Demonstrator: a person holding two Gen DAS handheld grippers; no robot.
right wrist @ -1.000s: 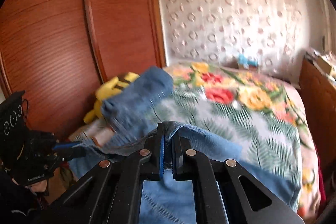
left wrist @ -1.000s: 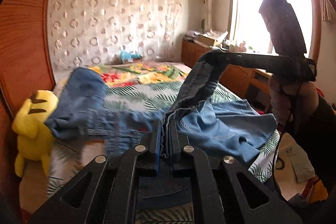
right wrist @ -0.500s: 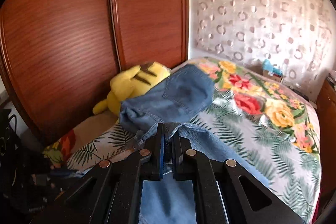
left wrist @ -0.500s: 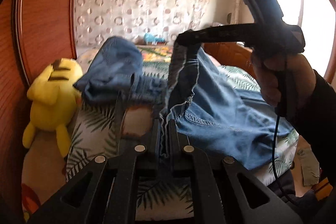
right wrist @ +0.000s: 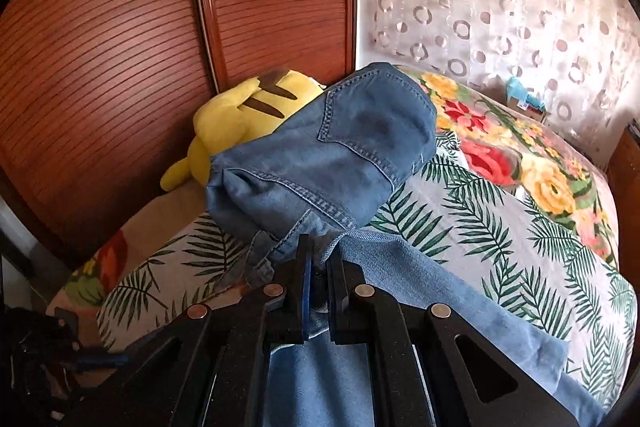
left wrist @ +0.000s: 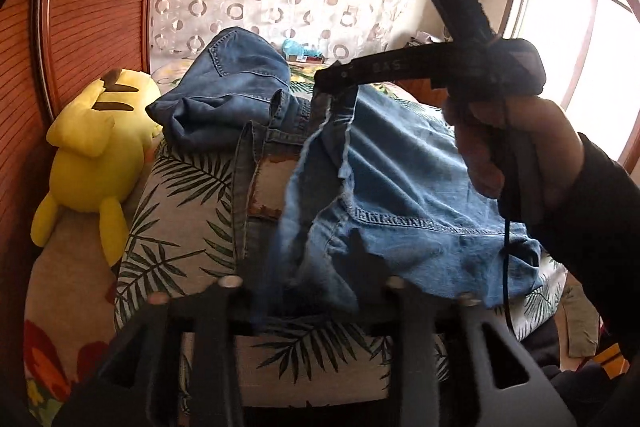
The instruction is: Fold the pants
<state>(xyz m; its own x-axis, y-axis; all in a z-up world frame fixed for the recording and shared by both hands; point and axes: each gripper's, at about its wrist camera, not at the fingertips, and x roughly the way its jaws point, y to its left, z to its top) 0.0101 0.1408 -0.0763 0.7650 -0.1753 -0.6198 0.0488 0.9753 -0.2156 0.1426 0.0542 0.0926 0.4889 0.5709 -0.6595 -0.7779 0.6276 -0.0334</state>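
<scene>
Blue jeans (left wrist: 400, 187) lie crumpled on the bed, the seat and back pocket (right wrist: 360, 131) bunched up at the far end. My left gripper (left wrist: 310, 267) is at the bottom of the left wrist view. Its jaws are opening, and a blurred fold of denim (left wrist: 296, 239) hangs loose between them without being pressed. My right gripper (right wrist: 320, 267) is shut on a denim edge. In the left wrist view the right gripper (left wrist: 332, 81), held in a person's hand (left wrist: 508, 139), lifts that frayed edge above the waistband.
A yellow plush toy (left wrist: 92, 147) lies at the bed's left edge against ribbed wooden wardrobe doors (right wrist: 120, 47). The bed has a leaf-print sheet (right wrist: 500, 227) and a flowered blanket (right wrist: 520, 155). A bright window (left wrist: 592, 27) is on the right, with clutter on the floor below it.
The left jaws have parted and let their denim go slack. The right gripper has carried its denim edge across, over the waistband and closer to the bunched seat.
</scene>
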